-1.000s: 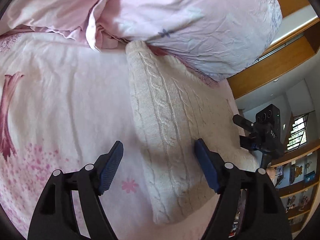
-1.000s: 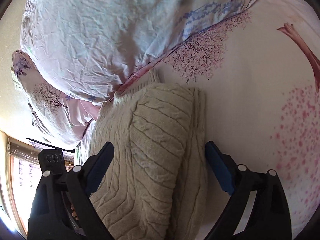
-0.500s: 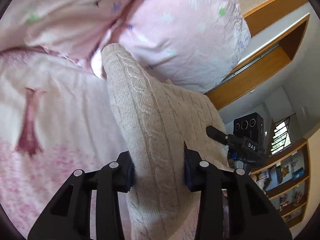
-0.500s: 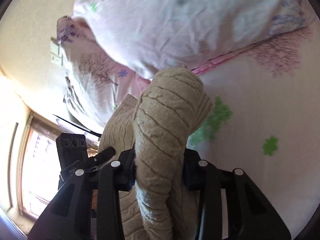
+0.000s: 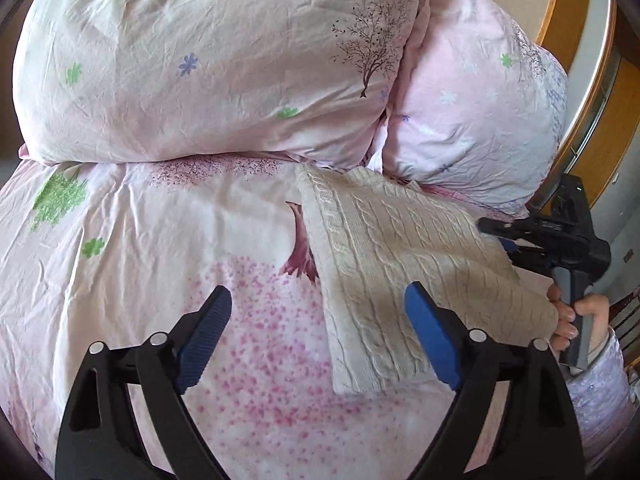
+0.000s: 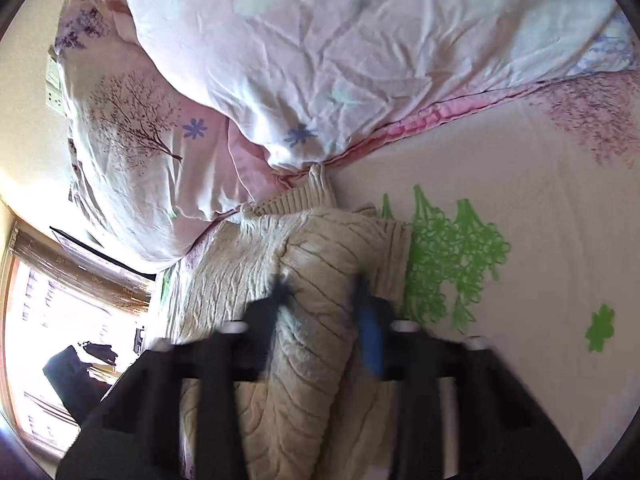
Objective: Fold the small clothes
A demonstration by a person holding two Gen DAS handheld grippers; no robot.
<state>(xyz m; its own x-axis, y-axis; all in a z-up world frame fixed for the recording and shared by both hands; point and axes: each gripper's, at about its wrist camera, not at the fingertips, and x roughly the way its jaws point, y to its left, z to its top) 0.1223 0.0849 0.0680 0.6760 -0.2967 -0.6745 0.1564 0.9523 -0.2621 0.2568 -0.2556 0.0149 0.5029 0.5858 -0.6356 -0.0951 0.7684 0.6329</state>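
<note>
Blue-padded fingers point(image 5: 208, 334) of our left gripper point(image 5: 320, 338) stood wide apart, empty, the folded cream cable-knit sweater point(image 5: 400, 264) lying past its right fingertip. Our right gripper point(image 6: 326, 320), motion-blurred, pinched a sweater fold between its fingers.

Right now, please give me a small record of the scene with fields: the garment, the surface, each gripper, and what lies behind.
garment: cream cable-knit sweater, folded, lying on the bed
surface: pink floral bedsheet
left gripper: jaws wide open, holding nothing, beside the sweater's near edge
right gripper: blurred; jaws on either side of a raised sweater fold, grip cannot be confirmed
behind: two pillows against the sweater's far end
</note>
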